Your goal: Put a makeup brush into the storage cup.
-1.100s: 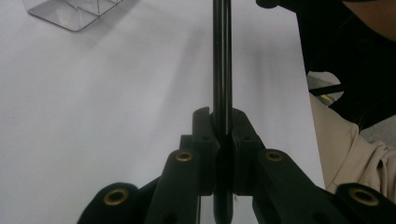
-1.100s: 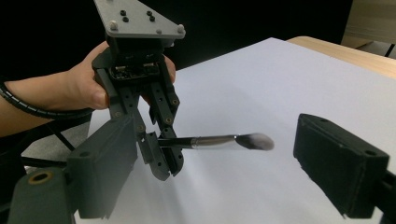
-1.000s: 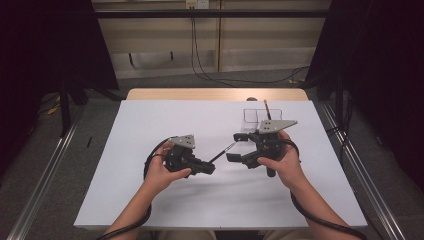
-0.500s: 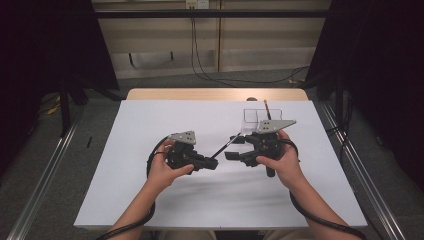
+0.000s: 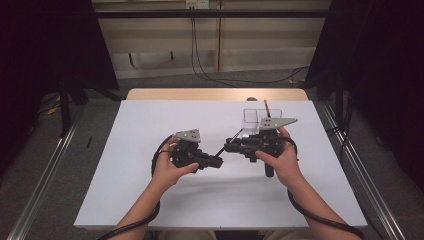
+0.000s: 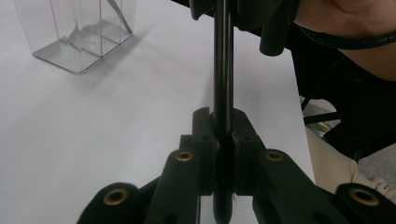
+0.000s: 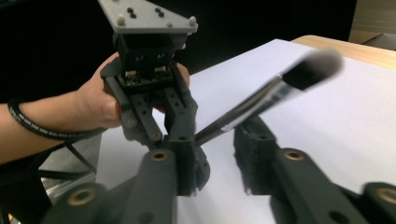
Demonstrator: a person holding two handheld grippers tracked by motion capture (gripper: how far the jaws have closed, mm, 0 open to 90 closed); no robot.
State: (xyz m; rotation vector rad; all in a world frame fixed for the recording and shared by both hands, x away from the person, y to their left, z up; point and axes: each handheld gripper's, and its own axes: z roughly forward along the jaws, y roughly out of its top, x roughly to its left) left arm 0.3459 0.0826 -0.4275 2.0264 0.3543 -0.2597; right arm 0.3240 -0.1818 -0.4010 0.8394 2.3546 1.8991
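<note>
Two bare forearms enter from below, with no sleeves showing. Each hand carries a black gripper: the left gripper (image 5: 216,162) and the right gripper (image 5: 231,147). Both are built of chunky black plastic links joined by brass-coloured rivets, ending in two black fingers (image 7: 184,154) with ridged inner faces. A grey three-cornered plate (image 5: 188,135) studded with small dark screws sits on top of each. A black cable (image 5: 159,156) trails from each gripper past the wrist, ribbed with pale bands.
</note>
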